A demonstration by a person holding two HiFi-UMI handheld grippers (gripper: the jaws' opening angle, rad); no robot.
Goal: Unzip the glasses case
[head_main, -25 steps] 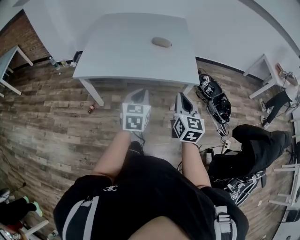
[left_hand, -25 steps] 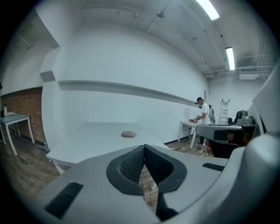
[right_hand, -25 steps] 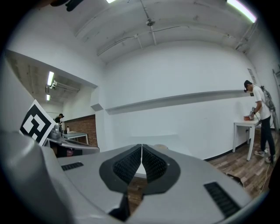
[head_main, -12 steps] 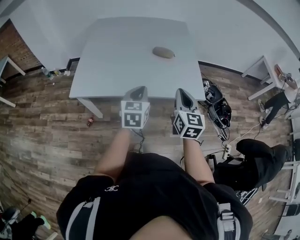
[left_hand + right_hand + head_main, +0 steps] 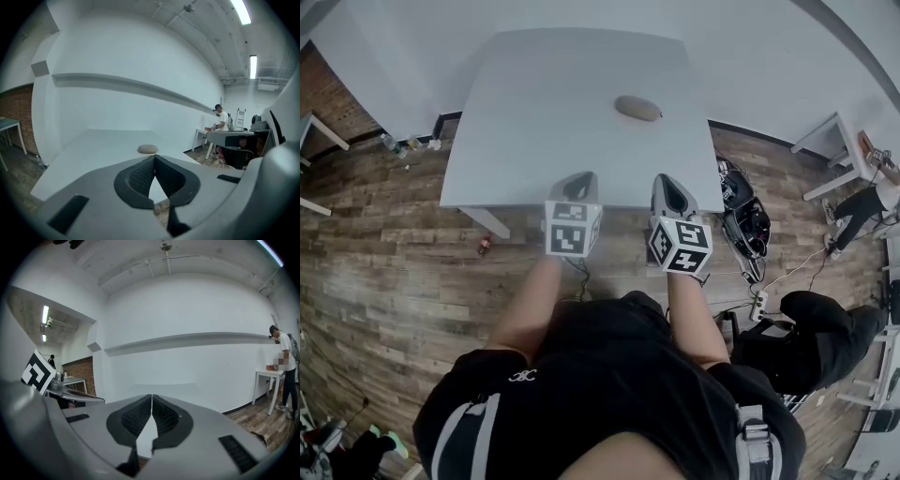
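A small grey-beige oval glasses case (image 5: 637, 108) lies on the white table (image 5: 544, 131), toward its far right part; it also shows as a low oval case (image 5: 147, 149) in the left gripper view. My left gripper (image 5: 577, 178) is held at the table's near edge, shut with nothing between its pads. My right gripper (image 5: 669, 182) is beside it at the same edge, also shut and empty. Both are well short of the case. The right gripper view shows only the bare tabletop (image 5: 187, 390) past its shut gripper (image 5: 151, 396).
The table stands against a white wall (image 5: 581, 14) on a wood-plank floor (image 5: 384, 262). Black bags (image 5: 742, 217) and cables lie on the floor to the right of the table. A person in dark clothes (image 5: 816, 323) is at the right. Other white tables (image 5: 839, 141) stand further right.
Both grippers and the head view have come closer to the table; the grippers now reach its near edge. Their jaws stayed shut.
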